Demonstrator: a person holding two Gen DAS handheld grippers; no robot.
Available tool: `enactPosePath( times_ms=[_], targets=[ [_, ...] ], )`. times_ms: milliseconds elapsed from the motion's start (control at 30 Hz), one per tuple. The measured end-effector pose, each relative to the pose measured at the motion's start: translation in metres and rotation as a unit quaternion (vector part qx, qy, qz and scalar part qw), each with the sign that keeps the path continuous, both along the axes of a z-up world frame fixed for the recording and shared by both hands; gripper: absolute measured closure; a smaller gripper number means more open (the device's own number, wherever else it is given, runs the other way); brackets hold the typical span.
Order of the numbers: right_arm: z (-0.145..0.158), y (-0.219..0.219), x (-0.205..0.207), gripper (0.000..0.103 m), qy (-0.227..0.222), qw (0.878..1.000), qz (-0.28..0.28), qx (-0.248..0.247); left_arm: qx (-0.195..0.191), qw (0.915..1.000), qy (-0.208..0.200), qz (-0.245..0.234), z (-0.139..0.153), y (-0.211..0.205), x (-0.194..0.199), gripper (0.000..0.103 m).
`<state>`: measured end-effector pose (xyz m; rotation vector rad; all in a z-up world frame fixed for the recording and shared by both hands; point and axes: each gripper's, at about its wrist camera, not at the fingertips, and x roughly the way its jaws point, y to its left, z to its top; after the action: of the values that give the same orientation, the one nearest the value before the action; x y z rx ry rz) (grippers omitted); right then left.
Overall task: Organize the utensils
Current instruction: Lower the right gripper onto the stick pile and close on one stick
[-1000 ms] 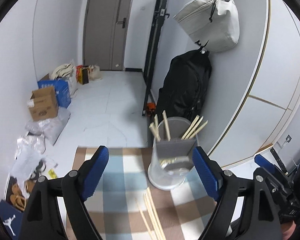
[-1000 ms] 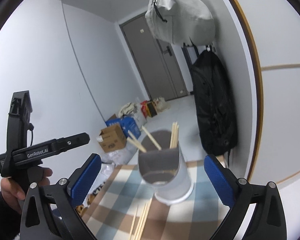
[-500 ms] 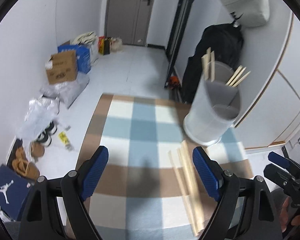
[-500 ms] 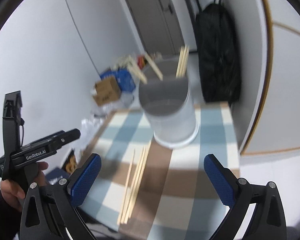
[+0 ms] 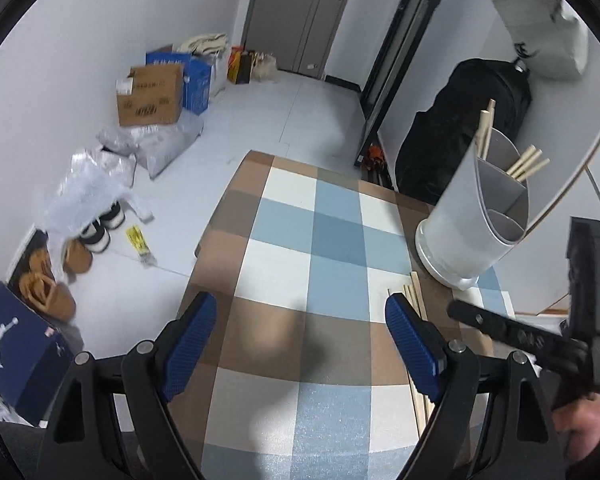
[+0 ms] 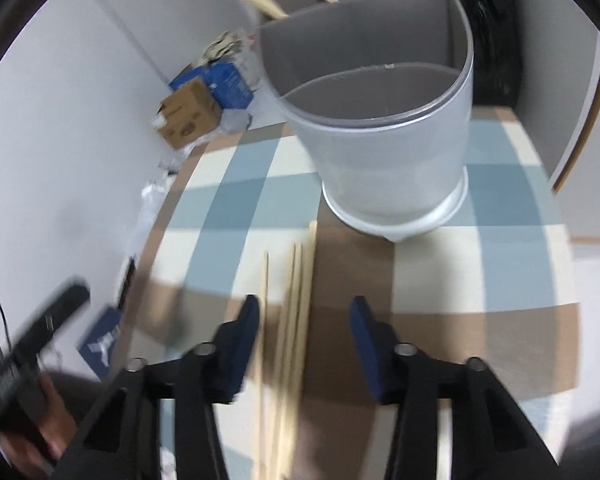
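Left gripper [image 5: 300, 332] spread wide over bare checked cloth [image 5: 284, 216], boxes [image 5: 150, 94] seen only in left view, right gripper [image 6: 304, 320] closing around loose chopsticks [image 6: 296, 320], nearer than before, holder [image 6: 388, 128] just beyond.

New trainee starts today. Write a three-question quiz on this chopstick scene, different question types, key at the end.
1. True or false: the loose chopsticks lie on the checked cloth.
2. What lies between the right claw fingers? A) holder B) chopsticks C) box
3. Fill in: the divided holder already holds several ____.

Key: 1 true; 2 B (jaws closing, not yet pressing); 3 chopsticks.
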<state>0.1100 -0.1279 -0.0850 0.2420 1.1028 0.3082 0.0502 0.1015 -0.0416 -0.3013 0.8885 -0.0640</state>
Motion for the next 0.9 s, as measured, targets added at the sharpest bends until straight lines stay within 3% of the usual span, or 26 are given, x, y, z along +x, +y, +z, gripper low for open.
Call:
enactPosePath(
  times_ms=[167,467,567,667,767,900],
  targets=[
    [-0.01,0.012,0.02,0.067,-0.011,0.999,-0.024,-0.019,-0.02,0.9997,0.007,0.011,-0.001,0.011,0.0,0.02],
    [-0.026,0.035,0.037,0.084,-0.014,0.995,-0.053,-0.079,-0.052,0.9982,0.018,0.021,-0.003,0.022,0.001,0.02],
    [-0.029,0.034,0.042,0.085,-0.011,0.995,-0.063,-0.083,-0.064,0.9974,0.022,0.022,-0.004,0.026,0.001,0.02],
    [-0.027,0.043,0.045,0.087,-0.018,0.992,-0.055,-0.111,-0.068,0.9971,0.025,0.022,-0.005,0.028,0.002,0.02],
    [-0.028,0.051,0.044,0.097,-0.027,0.987,-0.045,-0.151,-0.065,0.9973,0.025,0.02,-0.005,0.027,0.003,0.02],
    [-0.026,0.053,0.037,0.097,-0.039,0.981,-0.026,-0.189,-0.061,0.9976,0.025,0.021,-0.004,0.029,0.003,0.02]
  ],
)
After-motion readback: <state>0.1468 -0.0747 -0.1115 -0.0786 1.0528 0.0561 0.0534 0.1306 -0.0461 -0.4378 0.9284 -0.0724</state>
